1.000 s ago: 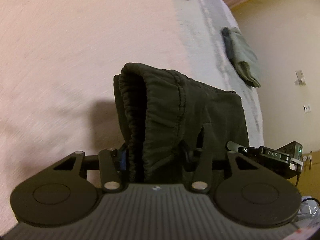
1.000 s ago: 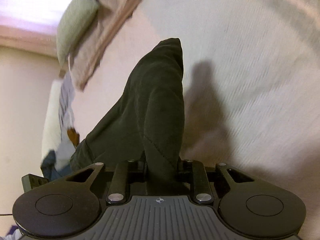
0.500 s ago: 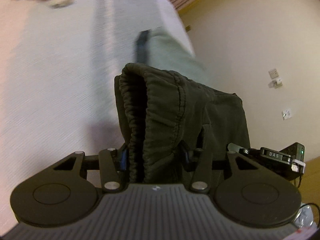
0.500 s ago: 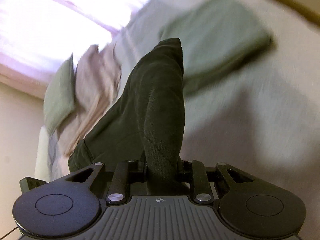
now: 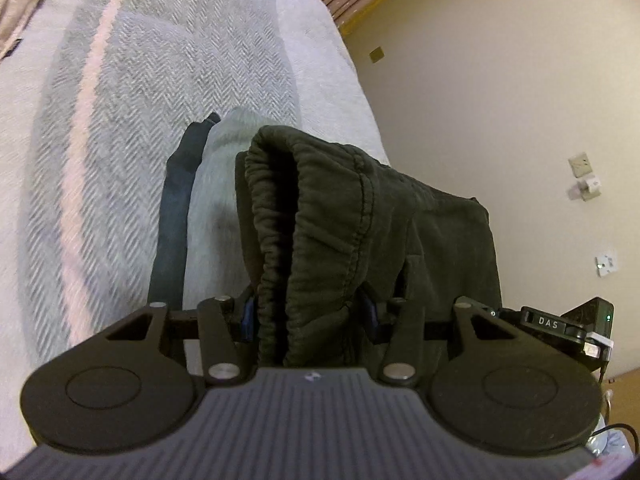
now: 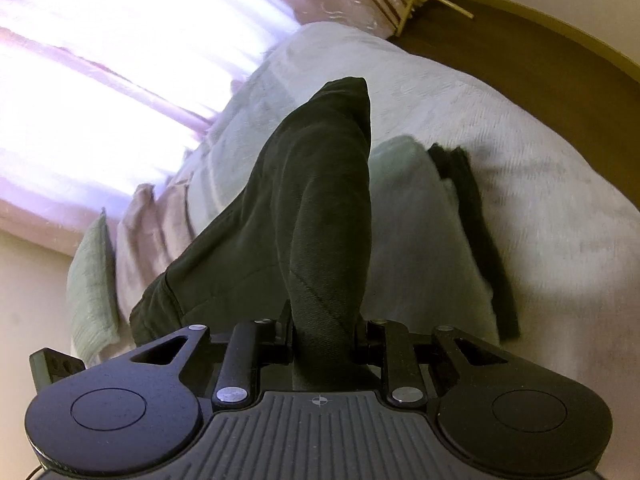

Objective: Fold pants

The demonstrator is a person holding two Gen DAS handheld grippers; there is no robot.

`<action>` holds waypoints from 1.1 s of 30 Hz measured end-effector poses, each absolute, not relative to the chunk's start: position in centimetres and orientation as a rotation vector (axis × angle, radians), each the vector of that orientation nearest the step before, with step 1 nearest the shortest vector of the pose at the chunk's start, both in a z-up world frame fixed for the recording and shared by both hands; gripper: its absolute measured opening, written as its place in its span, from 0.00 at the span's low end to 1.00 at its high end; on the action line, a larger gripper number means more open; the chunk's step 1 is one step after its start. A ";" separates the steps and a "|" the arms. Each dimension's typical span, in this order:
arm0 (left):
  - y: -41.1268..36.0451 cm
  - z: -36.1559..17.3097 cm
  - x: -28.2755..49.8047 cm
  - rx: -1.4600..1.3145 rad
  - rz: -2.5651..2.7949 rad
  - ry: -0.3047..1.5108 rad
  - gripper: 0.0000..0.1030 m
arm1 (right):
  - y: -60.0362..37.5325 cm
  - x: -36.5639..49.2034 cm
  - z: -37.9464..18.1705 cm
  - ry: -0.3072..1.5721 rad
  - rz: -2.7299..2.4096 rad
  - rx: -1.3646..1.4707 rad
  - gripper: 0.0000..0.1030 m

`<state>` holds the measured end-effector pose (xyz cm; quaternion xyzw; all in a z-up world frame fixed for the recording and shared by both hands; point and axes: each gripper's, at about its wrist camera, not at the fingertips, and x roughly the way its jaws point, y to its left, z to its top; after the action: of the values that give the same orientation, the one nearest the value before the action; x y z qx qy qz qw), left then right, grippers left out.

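Left wrist view, dark pants (image 5: 340,216) bunched, left tool (image 5: 306,312) and right tool (image 6: 324,336) clamping them

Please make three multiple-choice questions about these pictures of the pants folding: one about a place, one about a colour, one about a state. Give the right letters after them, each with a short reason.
1. Where does the pale green folded garment lie?
A. on the bed
B. on the floor
C. on a chair

2. What colour are the held pants?
A. white
B. dark olive-black
C. red

3. How is the left gripper?
A. open and empty
B. closed on the pants' waistband
C. resting on the wall

Answers: 1 A, it rests on the bedspread; 2 B, the cloth is very dark in both views; 3 B, the gathered waistband sits clamped between its fingers.
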<state>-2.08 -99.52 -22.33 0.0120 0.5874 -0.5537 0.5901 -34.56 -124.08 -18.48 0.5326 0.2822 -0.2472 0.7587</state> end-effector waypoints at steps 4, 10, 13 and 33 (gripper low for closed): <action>-102.2 -24.6 -0.9 0.042 -1.271 1.394 0.42 | -126.4 -33.5 -21.0 0.622 -0.539 1.180 0.20; -105.2 -28.6 1.0 0.105 -1.180 1.473 0.52 | -126.7 -33.5 -23.3 0.669 -0.653 1.162 0.40; -103.9 -27.6 2.4 0.047 -1.210 1.433 0.53 | -126.0 -34.6 -21.0 0.654 -0.742 1.039 0.43; -108.9 -25.7 -4.4 0.428 -1.275 0.923 0.03 | -121.6 -27.6 -21.3 0.806 -0.866 0.239 0.06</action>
<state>-4.43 -108.93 -25.67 0.1910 0.4121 -0.5690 0.6855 -27.63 -121.56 -21.28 0.1125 0.3789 -0.4073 0.8233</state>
